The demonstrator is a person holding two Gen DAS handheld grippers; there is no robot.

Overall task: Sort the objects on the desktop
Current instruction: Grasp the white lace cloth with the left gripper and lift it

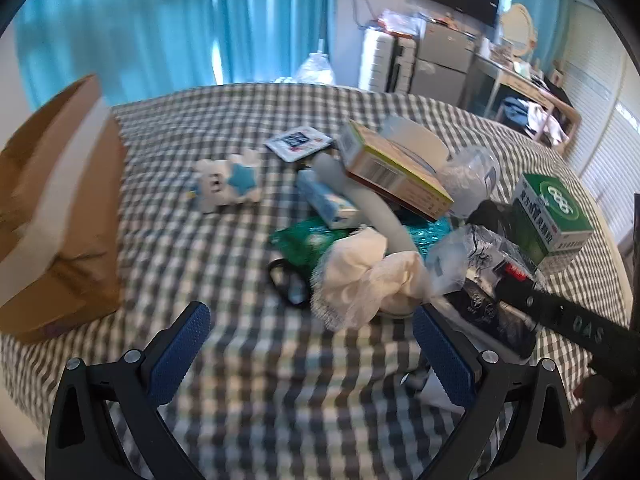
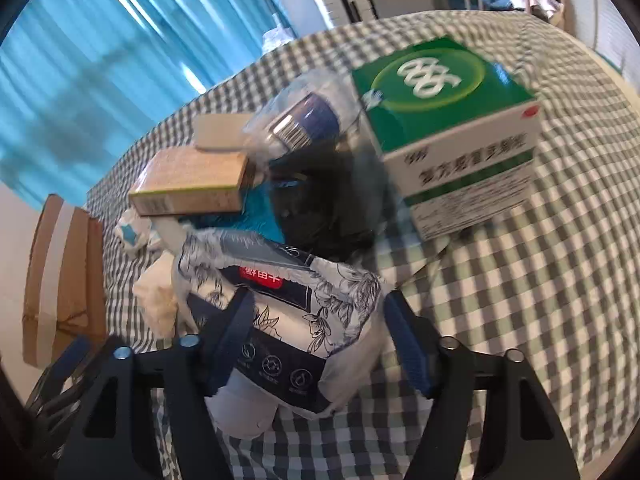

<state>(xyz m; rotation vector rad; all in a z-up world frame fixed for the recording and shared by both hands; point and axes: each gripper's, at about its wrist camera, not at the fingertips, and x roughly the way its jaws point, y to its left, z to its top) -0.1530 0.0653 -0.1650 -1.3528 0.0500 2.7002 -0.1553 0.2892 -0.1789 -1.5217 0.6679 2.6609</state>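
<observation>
Partly hidden, floral packet sits gripped in right claw.

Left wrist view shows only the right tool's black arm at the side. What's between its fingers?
Observer: A flowered pack sits between the right tool's fingers. I can't tell whether they squeeze it.
Operator: What's inside the clear wrapping by the green box?
Observer: Something with a dark blue label and a barcode.
</observation>
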